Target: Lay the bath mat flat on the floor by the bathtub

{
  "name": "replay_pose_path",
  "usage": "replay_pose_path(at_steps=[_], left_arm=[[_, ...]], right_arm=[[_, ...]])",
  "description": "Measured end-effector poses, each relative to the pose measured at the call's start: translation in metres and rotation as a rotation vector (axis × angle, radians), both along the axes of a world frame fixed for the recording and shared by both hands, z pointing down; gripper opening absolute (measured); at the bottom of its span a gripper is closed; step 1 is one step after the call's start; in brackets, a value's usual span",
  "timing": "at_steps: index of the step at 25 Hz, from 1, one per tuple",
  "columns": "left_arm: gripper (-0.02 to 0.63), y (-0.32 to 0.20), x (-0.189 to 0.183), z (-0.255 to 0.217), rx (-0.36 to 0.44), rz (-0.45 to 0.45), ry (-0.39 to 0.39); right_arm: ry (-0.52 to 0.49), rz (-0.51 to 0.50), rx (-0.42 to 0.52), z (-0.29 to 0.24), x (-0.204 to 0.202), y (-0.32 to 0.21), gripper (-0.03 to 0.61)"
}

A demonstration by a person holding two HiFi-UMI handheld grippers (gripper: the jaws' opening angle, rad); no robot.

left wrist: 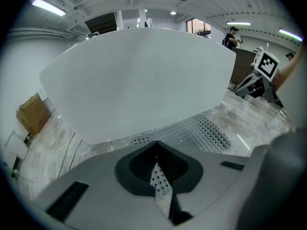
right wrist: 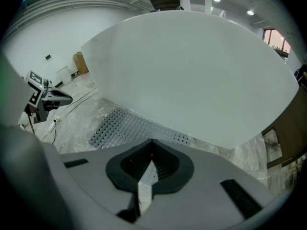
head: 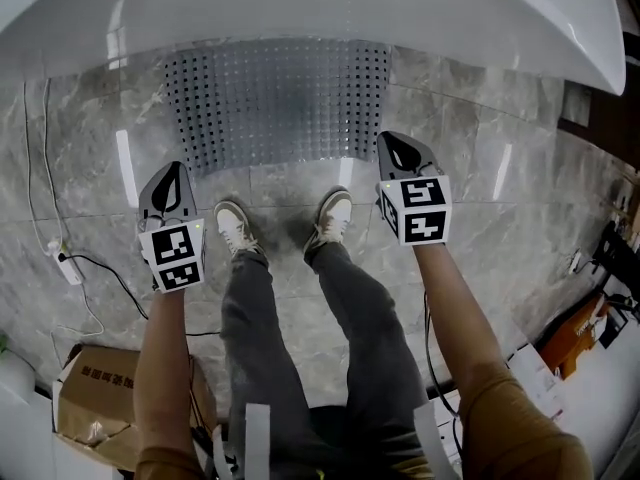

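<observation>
Bath mat: grey, dotted with holes, lying flat on the marble floor right beside the white tub. Long axis runs along the tub's side, left to right in the head view. Far long edge sits under the tub's overhang; near long edge faces the person's shoes. No folds or lifted corners visible.

Left hand-held gripper: jaws together, nothing clamped. It hangs above the floor just off the mat's near left corner, tip pointing toward the tub. Its own view shows only a sliver of mat through the slit between the jaws.

Right hand-held gripper: jaws together, nothing held, over the mat's near right corner, also pointing at the tub.

Person stands mid-mat, toes just short of the near edge. Cardboard box and cable on the floor at left, well apart from the mat.
</observation>
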State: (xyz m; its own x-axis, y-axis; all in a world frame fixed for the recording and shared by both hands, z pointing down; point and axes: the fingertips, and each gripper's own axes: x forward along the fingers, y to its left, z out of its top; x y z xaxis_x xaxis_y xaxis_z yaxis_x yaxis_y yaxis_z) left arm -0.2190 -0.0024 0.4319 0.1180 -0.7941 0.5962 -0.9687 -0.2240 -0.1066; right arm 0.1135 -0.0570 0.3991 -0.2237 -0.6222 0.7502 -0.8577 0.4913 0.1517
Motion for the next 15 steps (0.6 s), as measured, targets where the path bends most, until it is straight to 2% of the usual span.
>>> replay_pose_path(at_steps=[6, 11, 15], left_arm=[[0.005, 0.01, 0.002, -0.042, 0.022, -0.02, 0.015], [0.005, 0.032, 0.011, -0.093, 0.025, -0.006, 0.031], [0.005, 0.034, 0.011, -0.133, 0.058, -0.006, 0.04]], right_arm=[[-0.002, -0.034, 0.036, -0.048, -0.012, 0.002, 0.006], [-0.007, -0.037, 0.04, -0.093, -0.017, 0.017, 0.006], [-0.029, -0.035, 0.057, -0.129, -0.024, 0.021, 0.006]])
